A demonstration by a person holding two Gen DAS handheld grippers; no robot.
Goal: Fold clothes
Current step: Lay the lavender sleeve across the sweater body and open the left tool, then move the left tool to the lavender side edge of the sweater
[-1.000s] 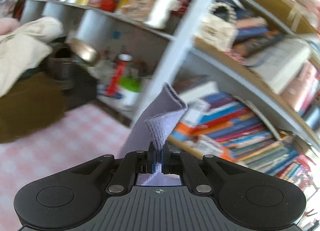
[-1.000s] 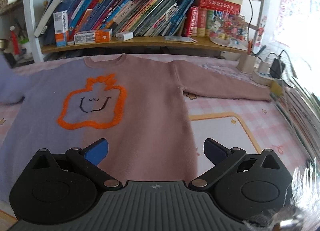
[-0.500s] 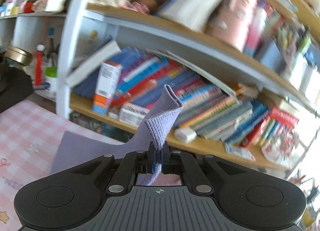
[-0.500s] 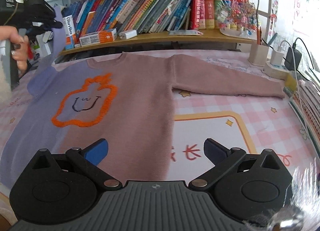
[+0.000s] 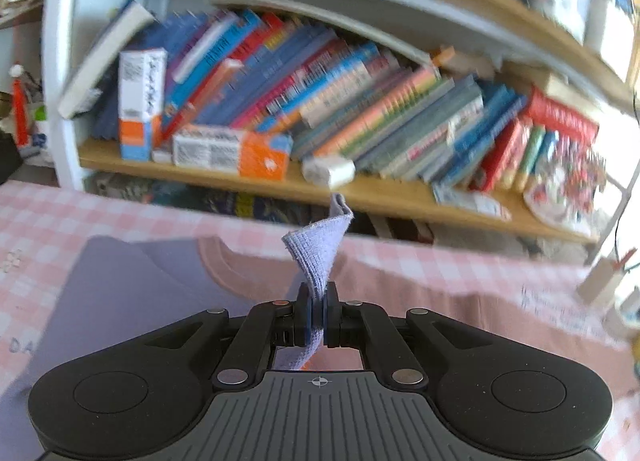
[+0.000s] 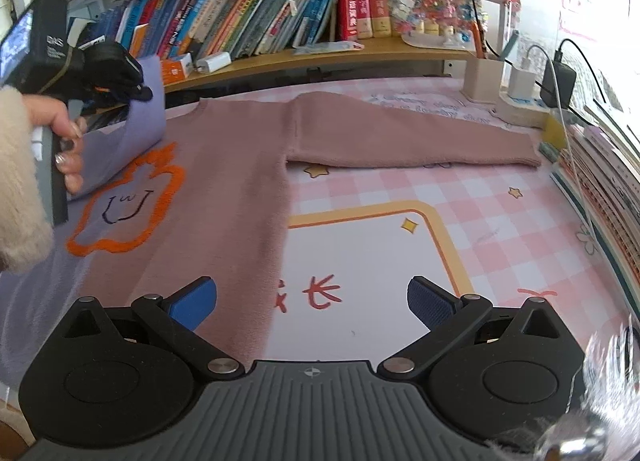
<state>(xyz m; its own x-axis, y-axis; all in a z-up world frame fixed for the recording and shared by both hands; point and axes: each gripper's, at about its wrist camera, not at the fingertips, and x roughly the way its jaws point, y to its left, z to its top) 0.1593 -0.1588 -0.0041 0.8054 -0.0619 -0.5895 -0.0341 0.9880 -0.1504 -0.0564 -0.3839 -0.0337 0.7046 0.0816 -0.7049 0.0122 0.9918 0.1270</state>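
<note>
Pinching the ribbed lavender cuff (image 5: pixel 318 261), the left gripper (image 5: pixel 317 315) lifts the fuzzy sweater's (image 6: pixel 232 197) sleeve; right gripper (image 6: pixel 312 301) gapes wide.

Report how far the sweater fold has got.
Done: the sweater lies flat on the checked cloth. In hand: the left gripper is shut on the lilac sleeve, lifted over the orange design. Left: the pink sleeve lies stretched out, body unfolded; the right gripper is open, empty.
</note>
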